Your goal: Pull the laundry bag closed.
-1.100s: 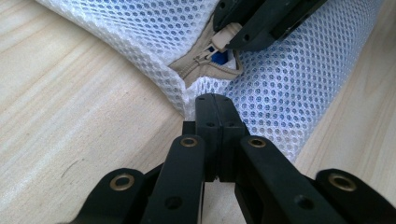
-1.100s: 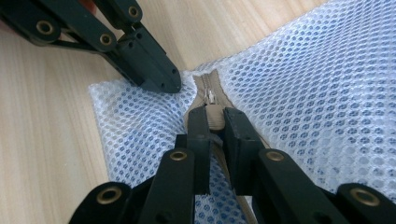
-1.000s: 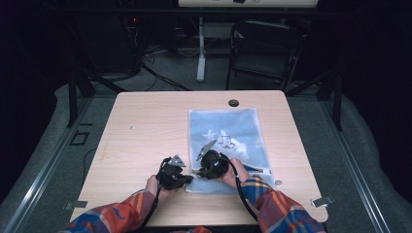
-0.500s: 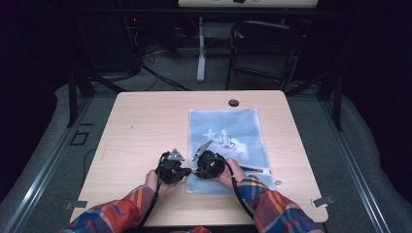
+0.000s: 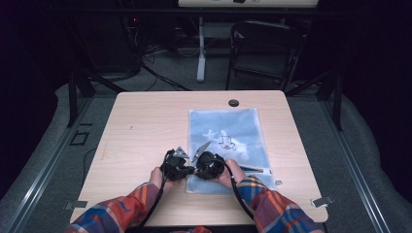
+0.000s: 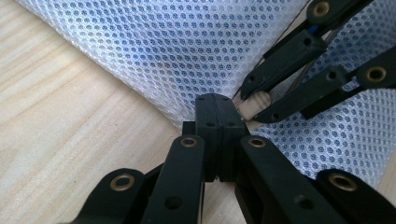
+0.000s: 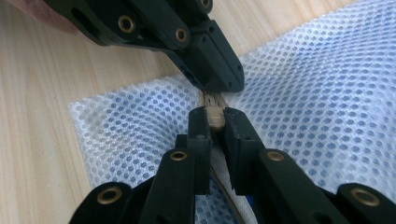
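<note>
Mesh bag [image 5: 228, 141]: flat, rectangular pouch of white honeycomb netting, pale blue showing through the weave. A white printed figure sits near its middle in the high view; too small to read. A dark strip with a blue touch runs along the near edge, toward the near right corner. A tan strip [image 7: 214, 112], possibly a zipper tape or tab, sits at the near left corner.

Position: lies flat on the counter [image 5: 145, 126], right of centre, its far edge just short of the round dark grommet [image 5: 233, 103] in the counter's far side. Near edge close to the counter's near rim.

Orientation: long axis runs near to far, tilted slightly so the near end sits a little further right than the far end. The short edges face the person and the far side.

Left tongs [image 6: 215, 103]: clenched, tips pressed together on the bag's near left corner, netting pinched between them as seen in the left gripper view.

Right tongs [image 7: 214, 122]: closed on the tan strip, which shows between the two pads in the right gripper view. Tips of both tongs nearly touch, facing each other across that corner.

Both hands rest on the counter at its near middle; plaid sleeves [image 5: 272, 208] come in from the near edge.
</note>
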